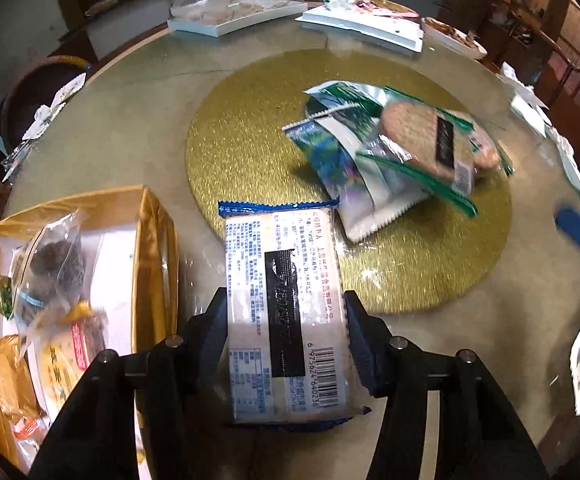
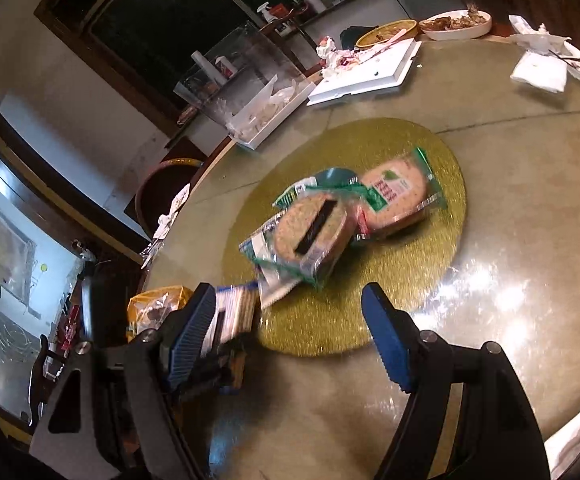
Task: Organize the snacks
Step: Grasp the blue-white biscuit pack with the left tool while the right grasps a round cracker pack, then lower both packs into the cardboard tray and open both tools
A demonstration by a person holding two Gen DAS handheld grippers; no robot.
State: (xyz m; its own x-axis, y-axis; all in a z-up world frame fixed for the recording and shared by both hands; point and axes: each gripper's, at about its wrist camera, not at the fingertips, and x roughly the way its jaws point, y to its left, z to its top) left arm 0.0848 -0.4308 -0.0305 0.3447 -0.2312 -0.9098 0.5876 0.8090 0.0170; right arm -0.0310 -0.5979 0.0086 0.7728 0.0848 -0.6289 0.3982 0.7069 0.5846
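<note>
A blue-edged cracker pack (image 1: 286,280) with a barcode lies on the glass table, and my left gripper (image 1: 286,300) is shut on its long sides. To its left stands a gold box (image 1: 158,248) holding several wrapped snacks. A pile of green and blue snack packets (image 1: 389,152) lies on the round gold mat (image 1: 250,140). In the right wrist view my right gripper (image 2: 288,292) hangs open over the near edge of the gold mat (image 2: 429,160), short of the snack packets (image 2: 329,220). The cracker pack (image 2: 234,308) shows just past its left finger.
Two white trays (image 1: 230,20) (image 1: 369,28) with wrappers and a dish of leftovers (image 1: 453,36) line the far table edge. Tissues (image 1: 529,108) lie at the right, wrappers (image 1: 50,112) at the left rim beside a chair (image 1: 38,80).
</note>
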